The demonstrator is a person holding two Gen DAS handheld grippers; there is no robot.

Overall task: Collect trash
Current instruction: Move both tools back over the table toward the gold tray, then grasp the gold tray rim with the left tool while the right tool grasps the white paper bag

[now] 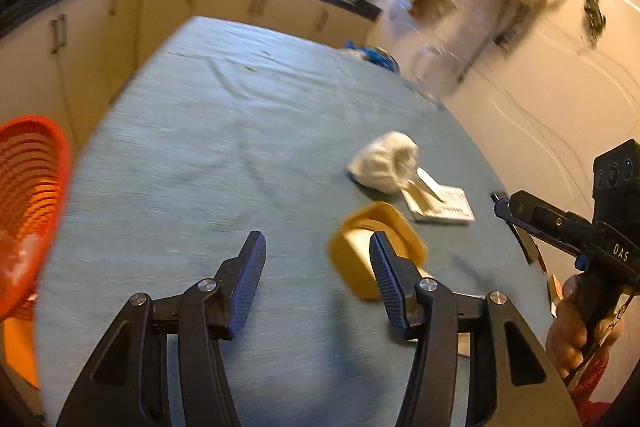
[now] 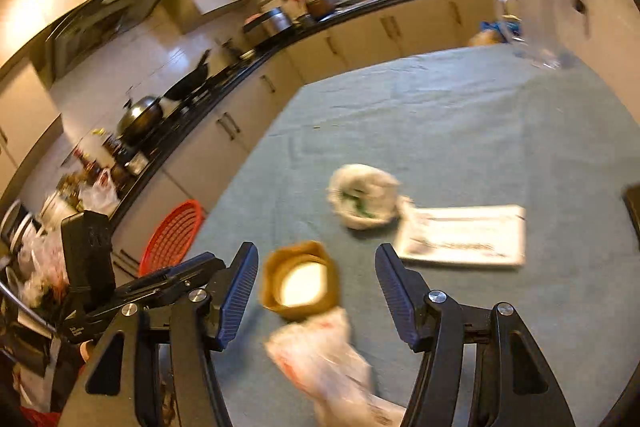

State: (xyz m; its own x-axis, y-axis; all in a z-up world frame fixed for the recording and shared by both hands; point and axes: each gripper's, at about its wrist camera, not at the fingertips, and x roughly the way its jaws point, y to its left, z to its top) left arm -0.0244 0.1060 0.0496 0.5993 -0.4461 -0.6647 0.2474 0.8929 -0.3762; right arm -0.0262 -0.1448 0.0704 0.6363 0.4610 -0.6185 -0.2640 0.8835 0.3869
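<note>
My left gripper [image 1: 318,259] hangs open over the teal tablecloth with nothing between its fingers. A yellow tub [image 1: 376,251] sits just beyond its right finger. Farther right lie a crumpled white bag [image 1: 384,163] and a white booklet [image 1: 440,207]. In the right wrist view my right gripper [image 2: 316,279] is open, and the yellow tub [image 2: 300,281], white inside, shows between its fingers without touching them. A clear plastic bag with red print [image 2: 324,359] lies nearer than the tub. The white bag [image 2: 360,201], with green scraps in it, and the booklet [image 2: 464,239] lie beyond.
An orange slatted basket [image 1: 28,211] [image 2: 172,239] stands off the table's left edge. A blue bundle [image 1: 376,57] sits at the far table edge. Kitchen cabinets [image 1: 168,3] and a cluttered counter run behind. A hand [image 1: 572,327] holds the right gripper [image 1: 500,205] at the right.
</note>
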